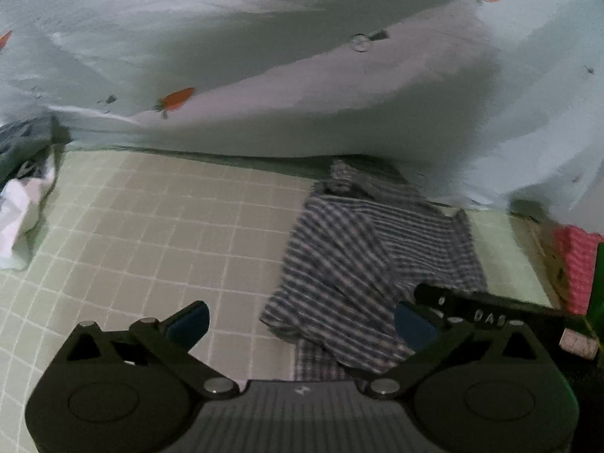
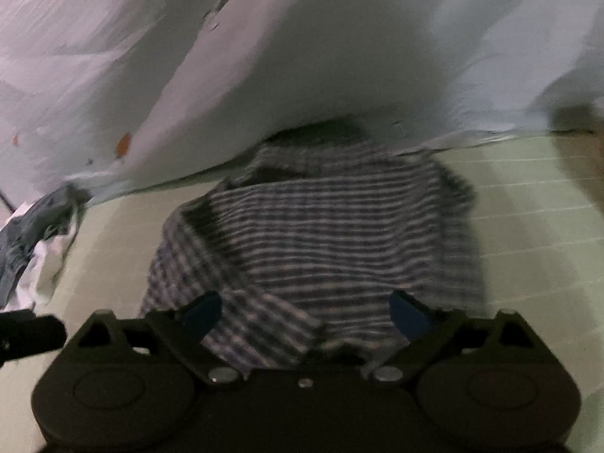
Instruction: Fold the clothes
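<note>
Both my jaws stand wide apart, nothing between them. My left gripper [image 1: 300, 324] hangs over the gridded mat [image 1: 158, 234], its right finger just at the shirt's near left corner. My right gripper [image 2: 305, 311] sits low over the shirt [image 2: 321, 234] itself, the cloth running right in under the blue pads [image 2: 406, 315].

The shirt is a dark striped thing, lying on the mat towards its back edge, its far end tucked under the hem of the pale carrot-print sheet [image 1: 264, 68] that drapes down behind. It looks partly folded: in the left view one panel lies slantwise over the body, stripes crossing stripes, and the near edge is rumpled. Whether that flap is a finished fold or one that needs redoing, I cannot tell from here.

Handling, as I judge it: thin woven cloth, light, limp, no stiffness to help me. It will sag and slide on itself if I take it by the middle. Better to pinch at an edge or corner, through all the layers, one grip each side, and keep it taut between them. The near hem under my right jaws is the handiest place; the flap's loose corner suits my left.

Off at the far left lies a heap of clothes [image 1: 22, 196], white and grey.
</note>
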The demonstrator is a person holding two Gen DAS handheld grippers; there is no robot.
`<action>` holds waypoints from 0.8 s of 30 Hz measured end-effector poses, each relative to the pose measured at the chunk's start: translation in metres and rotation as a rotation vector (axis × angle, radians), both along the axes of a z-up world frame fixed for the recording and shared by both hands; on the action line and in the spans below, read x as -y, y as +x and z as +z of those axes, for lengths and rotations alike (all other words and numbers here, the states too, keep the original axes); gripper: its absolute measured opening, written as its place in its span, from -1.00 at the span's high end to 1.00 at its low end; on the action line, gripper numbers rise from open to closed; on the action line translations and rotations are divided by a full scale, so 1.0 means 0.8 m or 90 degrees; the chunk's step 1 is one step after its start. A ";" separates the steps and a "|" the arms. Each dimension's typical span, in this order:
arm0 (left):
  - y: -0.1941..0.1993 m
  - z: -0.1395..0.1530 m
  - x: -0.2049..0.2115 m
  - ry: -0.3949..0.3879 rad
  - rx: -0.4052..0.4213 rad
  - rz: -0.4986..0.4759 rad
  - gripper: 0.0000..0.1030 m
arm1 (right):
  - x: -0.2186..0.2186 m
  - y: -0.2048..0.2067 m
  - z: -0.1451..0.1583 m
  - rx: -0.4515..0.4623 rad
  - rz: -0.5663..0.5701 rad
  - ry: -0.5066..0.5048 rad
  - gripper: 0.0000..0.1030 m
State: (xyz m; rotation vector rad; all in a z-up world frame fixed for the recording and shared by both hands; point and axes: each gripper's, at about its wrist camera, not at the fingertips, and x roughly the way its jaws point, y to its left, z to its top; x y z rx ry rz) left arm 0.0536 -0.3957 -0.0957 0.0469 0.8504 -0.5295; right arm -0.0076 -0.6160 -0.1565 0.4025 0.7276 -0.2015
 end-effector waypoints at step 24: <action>-0.140 0.065 -0.081 -0.063 0.034 -0.003 -0.99 | -0.037 -0.204 0.013 0.054 -0.137 0.232 0.92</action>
